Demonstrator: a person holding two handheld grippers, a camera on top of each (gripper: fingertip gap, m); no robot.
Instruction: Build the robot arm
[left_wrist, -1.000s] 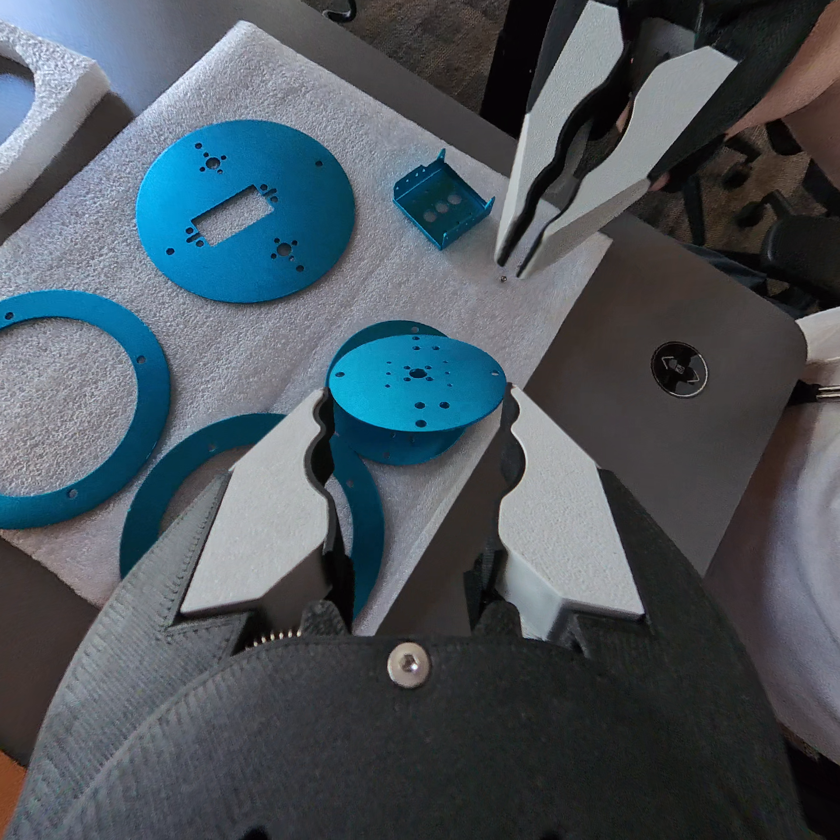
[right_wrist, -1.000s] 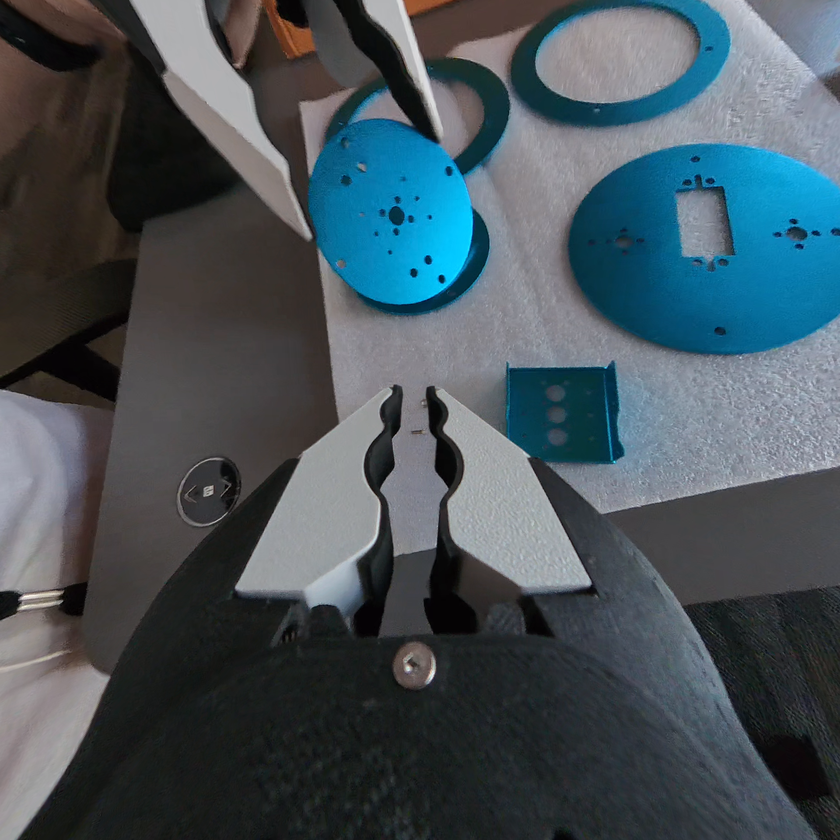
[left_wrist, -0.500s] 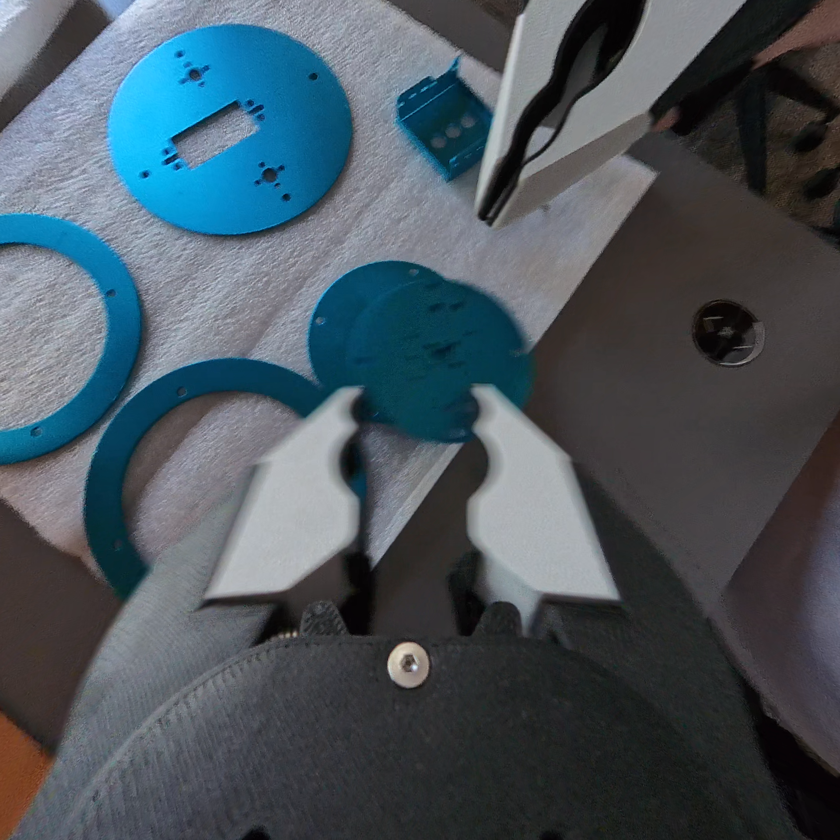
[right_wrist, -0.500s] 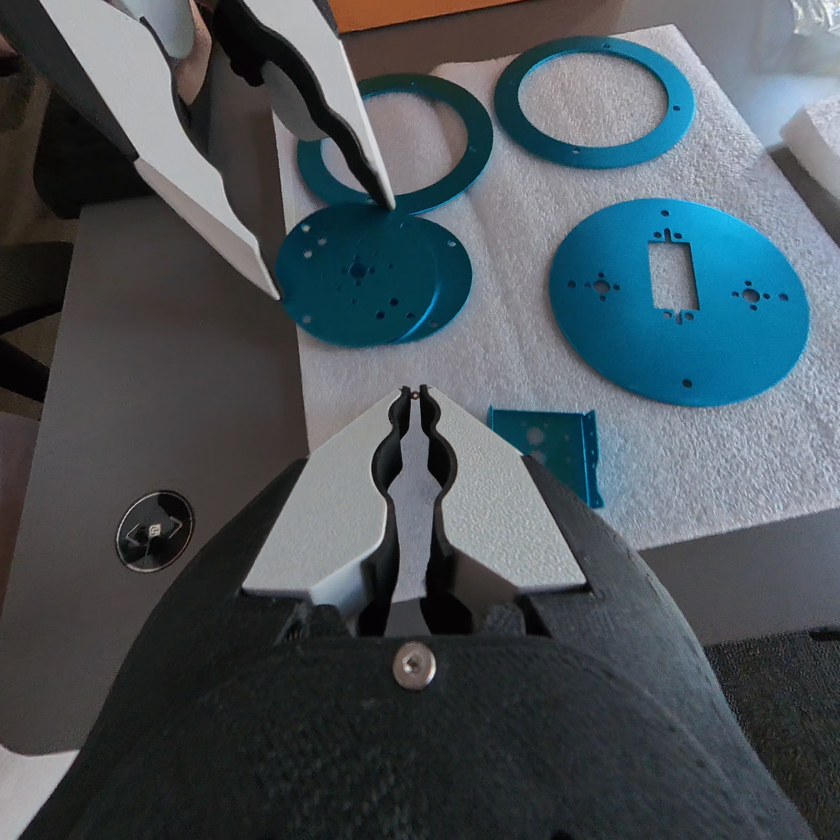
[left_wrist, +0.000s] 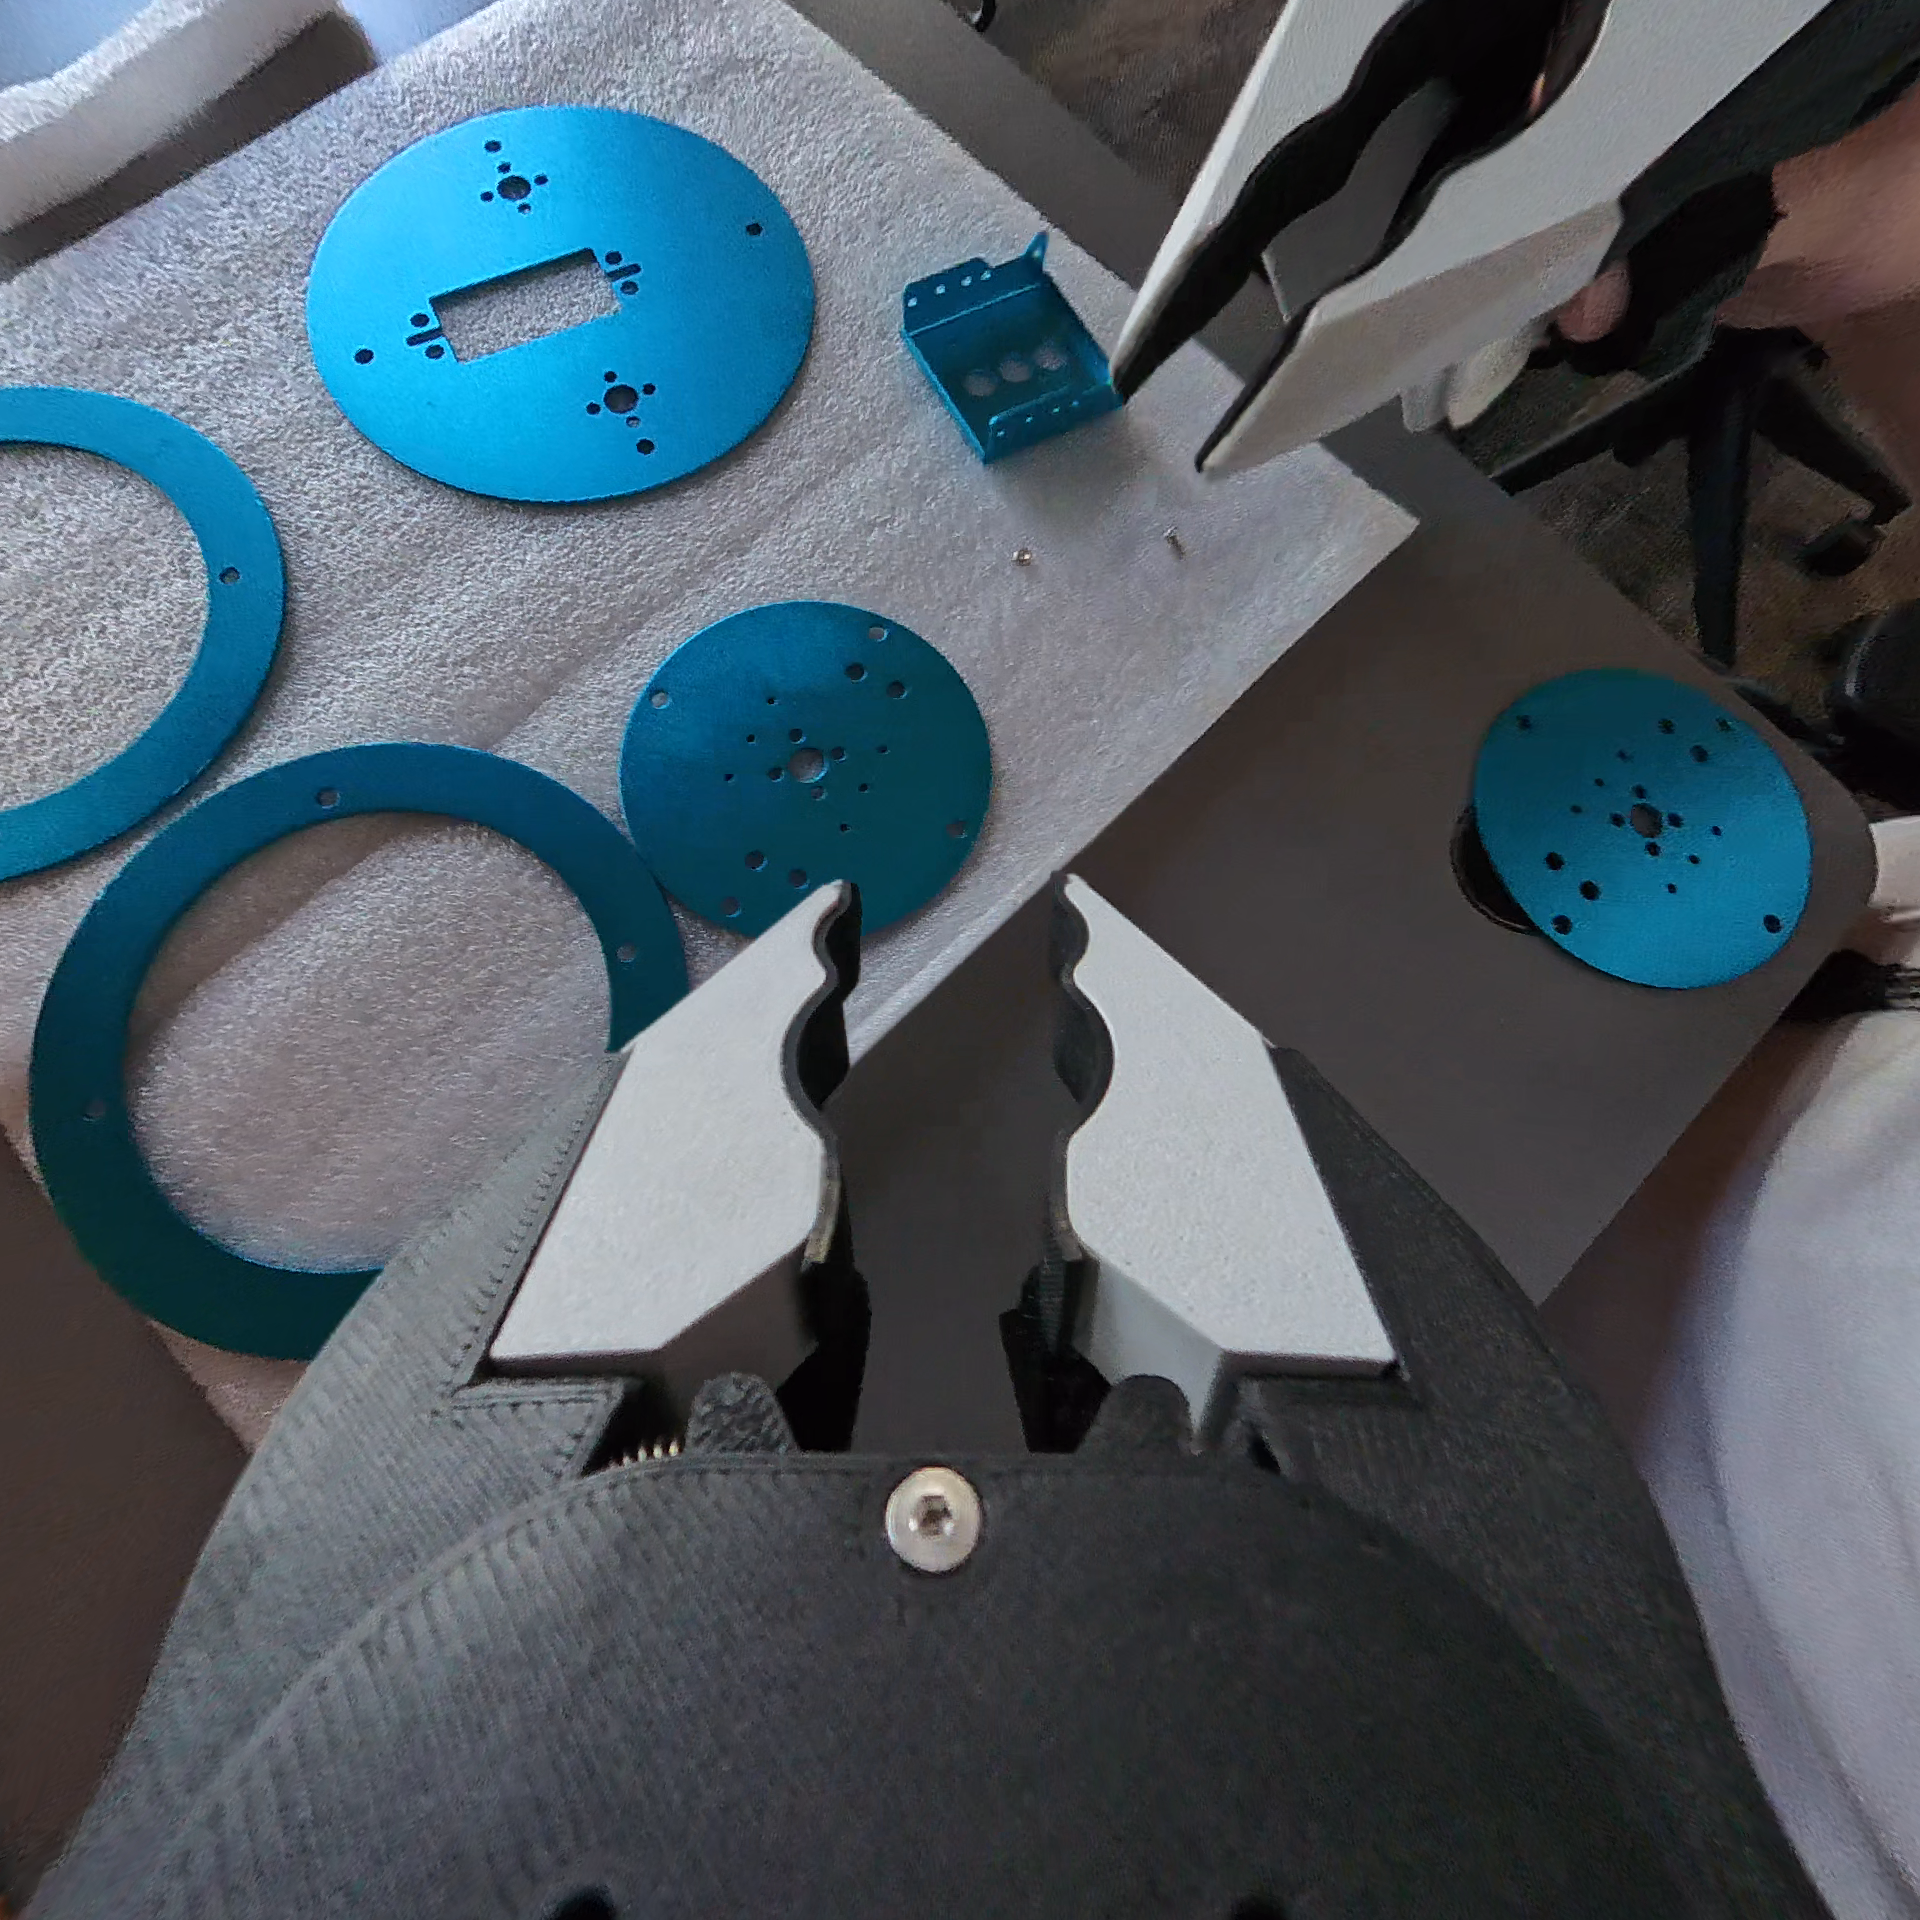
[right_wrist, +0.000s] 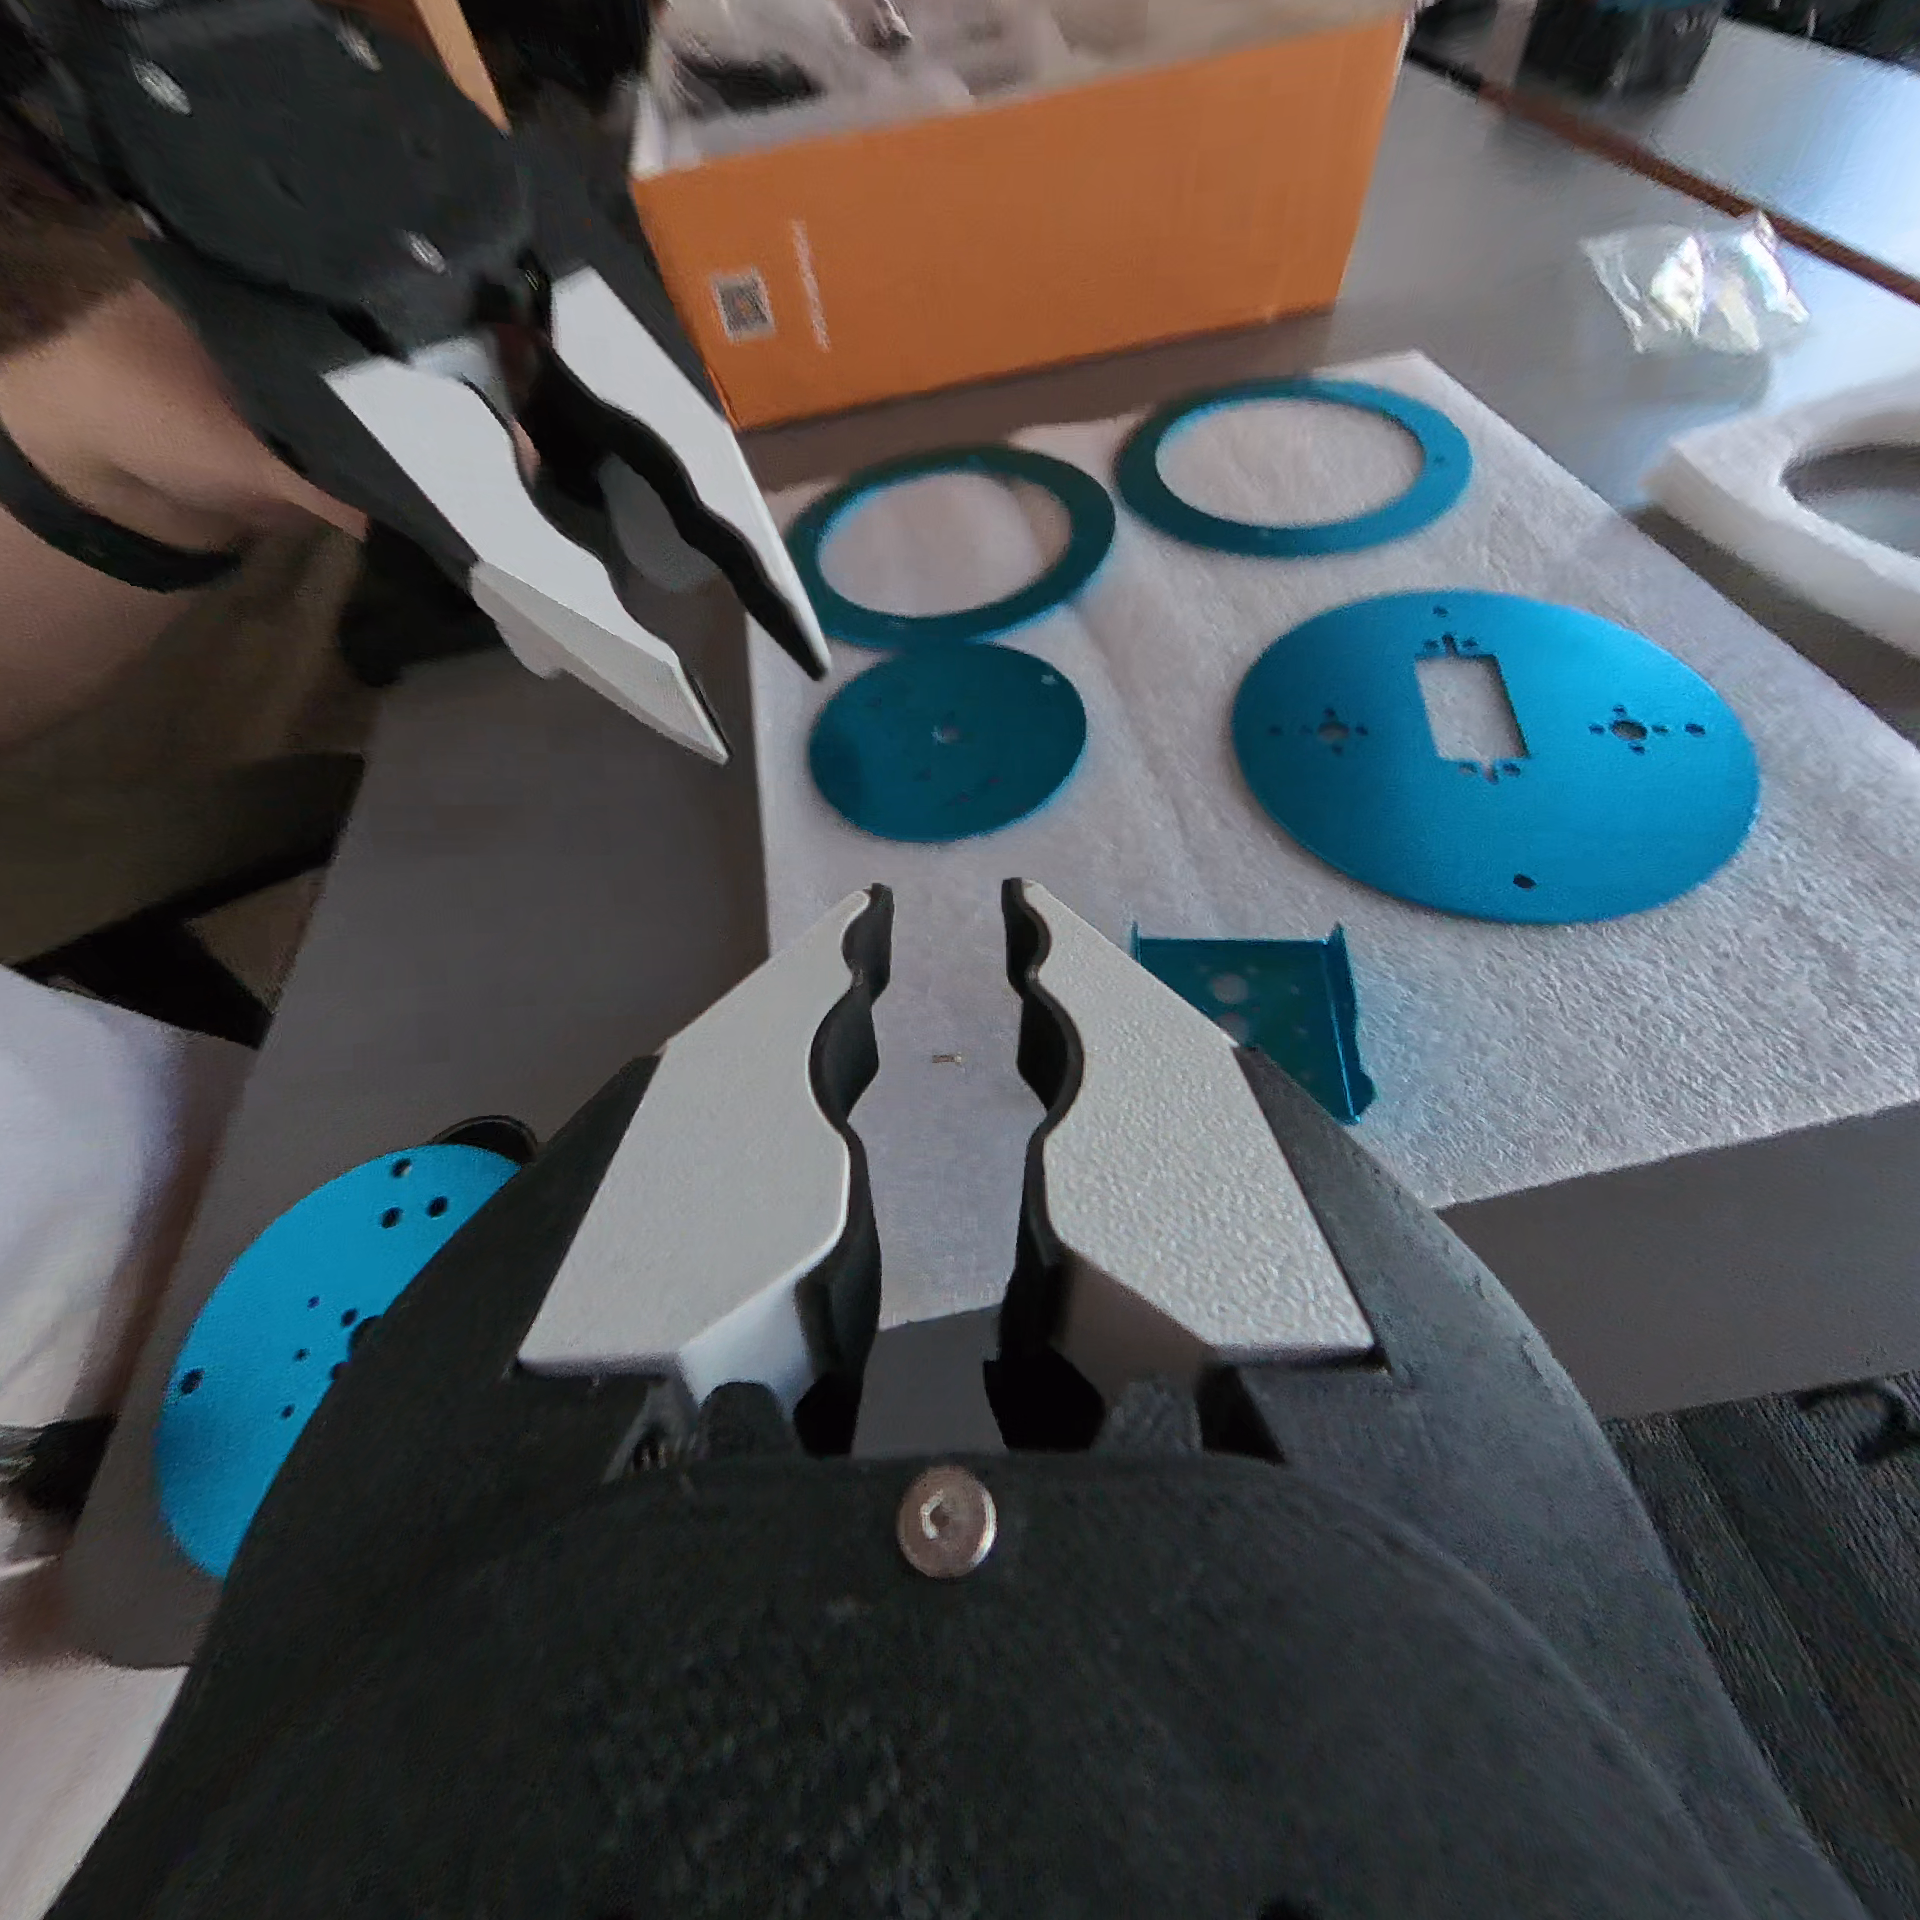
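My left gripper (left_wrist: 954, 894) is open and empty, over the edge of the white foam sheet (left_wrist: 499, 644). Nearest it, a small blue drilled disc (left_wrist: 805, 769) lies flat on the foam. A second small disc (left_wrist: 1642, 826) rests on the dark table to the right, over a round black grommet; it also shows in the right wrist view (right_wrist: 301, 1340). My right gripper (right_wrist: 948, 894) is open and empty, above a tiny screw (right_wrist: 945, 1060) on the foam, beside a blue bracket (right_wrist: 1268, 997). In the left wrist view the right gripper (left_wrist: 1164, 416) hovers above two screws (left_wrist: 1023, 556).
A large blue disc with a rectangular cutout (right_wrist: 1496, 758) and two blue rings (right_wrist: 940, 464) (right_wrist: 1294, 398) lie on the foam. An orange cardboard box (right_wrist: 1018, 208) stands behind. A white foam block (right_wrist: 1766, 488) and a clear plastic bag (right_wrist: 1694, 281) lie at the right. Across from one pair of fingers to the other is roughly 9 centimetres. My left tips are about 15 centimetres from the blue bracket (right_wrist: 1268, 997), my right tips only 6 centimetres.
My left gripper let go of the small disc, which now lies on the dark table over the grommet. My right gripper opened and rose; the screw it pinched lies on the foam.
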